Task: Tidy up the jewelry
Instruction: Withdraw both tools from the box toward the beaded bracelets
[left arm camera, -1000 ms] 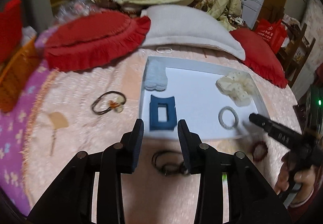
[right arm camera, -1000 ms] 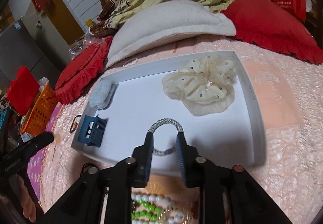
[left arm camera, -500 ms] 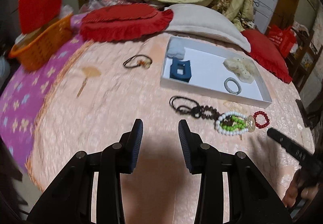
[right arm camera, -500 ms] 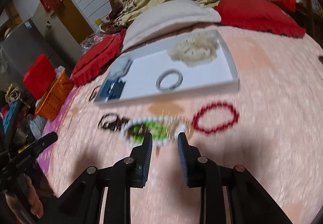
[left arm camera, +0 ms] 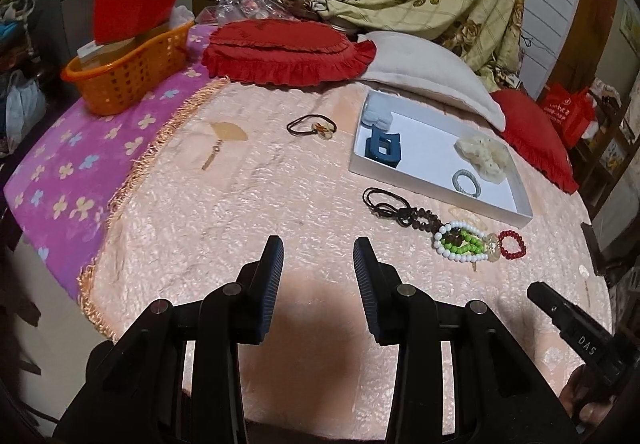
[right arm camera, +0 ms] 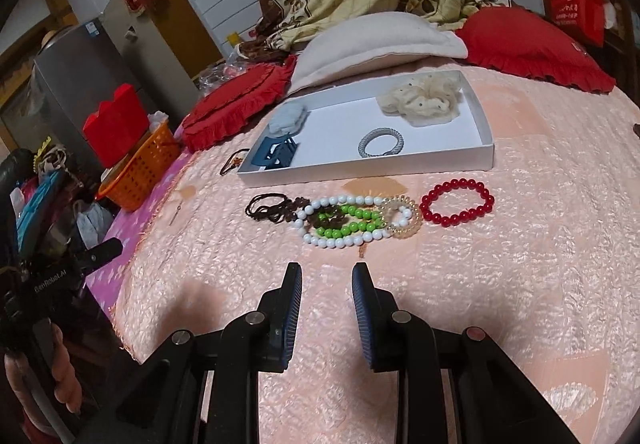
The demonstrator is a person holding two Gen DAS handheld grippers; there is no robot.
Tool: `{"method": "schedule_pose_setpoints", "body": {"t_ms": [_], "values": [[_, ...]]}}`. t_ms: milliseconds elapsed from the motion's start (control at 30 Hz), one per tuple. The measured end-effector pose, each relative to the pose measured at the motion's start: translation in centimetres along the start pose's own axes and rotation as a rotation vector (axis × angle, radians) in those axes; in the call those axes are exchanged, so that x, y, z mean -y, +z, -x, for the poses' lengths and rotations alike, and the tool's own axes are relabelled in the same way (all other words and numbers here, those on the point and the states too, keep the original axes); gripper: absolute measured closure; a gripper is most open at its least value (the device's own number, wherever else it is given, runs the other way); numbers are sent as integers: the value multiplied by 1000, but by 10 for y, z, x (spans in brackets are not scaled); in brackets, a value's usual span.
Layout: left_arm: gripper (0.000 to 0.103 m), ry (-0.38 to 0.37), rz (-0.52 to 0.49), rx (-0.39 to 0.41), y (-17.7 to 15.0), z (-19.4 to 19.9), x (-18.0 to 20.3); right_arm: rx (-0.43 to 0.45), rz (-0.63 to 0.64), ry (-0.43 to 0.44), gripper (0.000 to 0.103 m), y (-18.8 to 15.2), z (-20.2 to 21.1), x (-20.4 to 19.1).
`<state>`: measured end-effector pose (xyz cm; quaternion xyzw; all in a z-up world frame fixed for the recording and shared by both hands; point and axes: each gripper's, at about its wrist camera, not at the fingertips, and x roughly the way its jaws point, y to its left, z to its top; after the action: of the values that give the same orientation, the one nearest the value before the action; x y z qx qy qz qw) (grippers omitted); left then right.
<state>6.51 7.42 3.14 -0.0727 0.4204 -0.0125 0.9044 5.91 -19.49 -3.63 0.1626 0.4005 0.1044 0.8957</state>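
Observation:
A white tray (left arm camera: 520,200) (right arm camera: 476,104) on the pink bed cover holds a blue hair claw (left arm camera: 383,149) (right arm camera: 276,154), a pale blue scrunchie (right arm camera: 289,117), a cream scrunchie (left arm camera: 484,158) (right arm camera: 420,100) and a grey hair tie (left arm camera: 466,182) (right arm camera: 380,142). In front of the tray lie a dark cord necklace (right arm camera: 272,206), white and green bead strings (left arm camera: 460,242) (right arm camera: 344,220), a clear coil tie (right arm camera: 402,218) and a red bead bracelet (left arm camera: 512,244) (right arm camera: 458,202). A brown hair tie (left arm camera: 312,124) lies left of the tray. My left gripper (left arm camera: 318,256) and right gripper (right arm camera: 326,280) are open, empty, well short of the jewelry.
An orange basket (left arm camera: 128,72) with a red box stands at the far left on a purple flowered cloth. Red cushions (left arm camera: 288,52) and a white pillow (left arm camera: 428,72) lie behind the tray. A small fan-shaped pendant (left arm camera: 226,134) lies on the cover.
Both grippers have pulled back from the tray toward the near edge of the bed. The right gripper has left the grey hair tie lying in the tray.

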Motion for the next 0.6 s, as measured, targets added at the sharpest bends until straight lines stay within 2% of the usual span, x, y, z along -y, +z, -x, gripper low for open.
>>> {"method": "schedule_pose_setpoints", "body": {"t_ms": [433, 600], "values": [[67, -3, -1, 7, -10, 8, -2, 5, 14, -29, 79, -16, 7, -2], [67, 19, -24, 12, -8, 4, -6, 2, 2, -46, 79, -22, 8, 4]]}}
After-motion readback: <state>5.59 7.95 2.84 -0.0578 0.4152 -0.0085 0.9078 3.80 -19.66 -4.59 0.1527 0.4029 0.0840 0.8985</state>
